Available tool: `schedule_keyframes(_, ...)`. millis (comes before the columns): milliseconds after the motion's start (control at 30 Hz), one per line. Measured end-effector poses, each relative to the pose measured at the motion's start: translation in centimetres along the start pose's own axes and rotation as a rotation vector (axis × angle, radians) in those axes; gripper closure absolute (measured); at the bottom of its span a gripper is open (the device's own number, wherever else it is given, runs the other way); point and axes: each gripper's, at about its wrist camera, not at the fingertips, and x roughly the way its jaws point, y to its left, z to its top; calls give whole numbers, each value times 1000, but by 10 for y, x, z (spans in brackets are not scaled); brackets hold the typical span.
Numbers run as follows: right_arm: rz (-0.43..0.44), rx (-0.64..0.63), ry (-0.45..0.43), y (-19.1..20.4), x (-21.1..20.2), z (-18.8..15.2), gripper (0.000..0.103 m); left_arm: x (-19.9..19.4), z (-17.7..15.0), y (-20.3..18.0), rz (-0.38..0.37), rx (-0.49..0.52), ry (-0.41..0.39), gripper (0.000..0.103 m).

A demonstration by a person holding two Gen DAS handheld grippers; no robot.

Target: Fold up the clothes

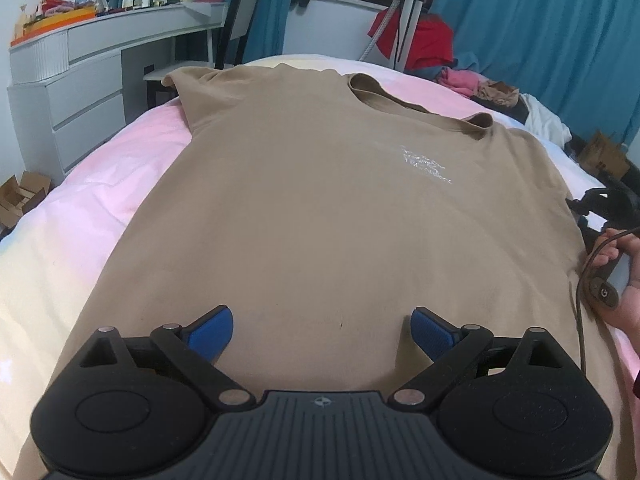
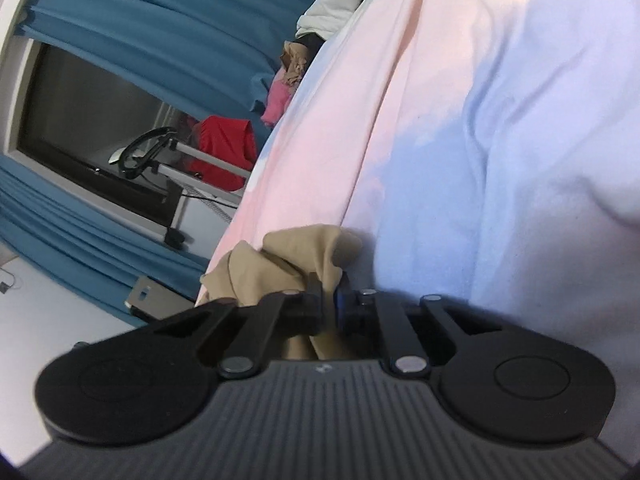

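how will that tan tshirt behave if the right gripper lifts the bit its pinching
Probably floppy: the tan t-shirt bunches limply where the right gripper pinches it. Likely light, since it lies thin on the bed. The rest would likely drag and sag rather than lift flat.

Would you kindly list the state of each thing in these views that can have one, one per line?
Left gripper: open, jaws wide apart above the shirt.
Right gripper: shut on a bunched bit of the shirt.
Tan T-shirt: spread flat on the bed, not yet folded.
Bed cover: lightly wrinkled.
Dresser drawers: closed.
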Motion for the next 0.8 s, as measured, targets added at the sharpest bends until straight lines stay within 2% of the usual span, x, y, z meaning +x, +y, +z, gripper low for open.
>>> schedule_keyframes(33, -6, -4, -16, 2, -3, 3, 95, -1, 0, 0, -2, 1, -2, 6)
schedule_keyframes(167, -37, -94, -168, 24, -36, 22, 98, -5, 0, 1, -12, -13, -6, 6)
schedule_keyframes(300, -143, -220, -267, 33, -61, 40, 97, -9, 1, 1, -13, -22, -15, 6)
schedule_keyframes(367, -160, -237, -277, 25, -68, 46, 96, -10, 2, 2, -11, -24, -20, 6)
schedule_keyframes(567, -137, -179, -202, 2, -79, 51, 91, -14, 4, 3, -5, -29, -36, 6)
schedule_keyframes(633, -115, -133, -172, -4, -82, 50, 78, -15, 4, 3, -6, -30, -37, 6)
schedule_keyframes(700, -80, -64, -135, -14, -84, 48, 38, -14, 4, 2, -8, -31, -32, 6)
schedule_keyframes(767, -27, 1, -94, -23, -83, 47, 21, -14, 3, 2, -10, -32, -28, 6)
schedule_keyframes(800, -35, -8, -86, -23, -79, 48, 21, -13, 3, 2, -11, -32, -26, 6)
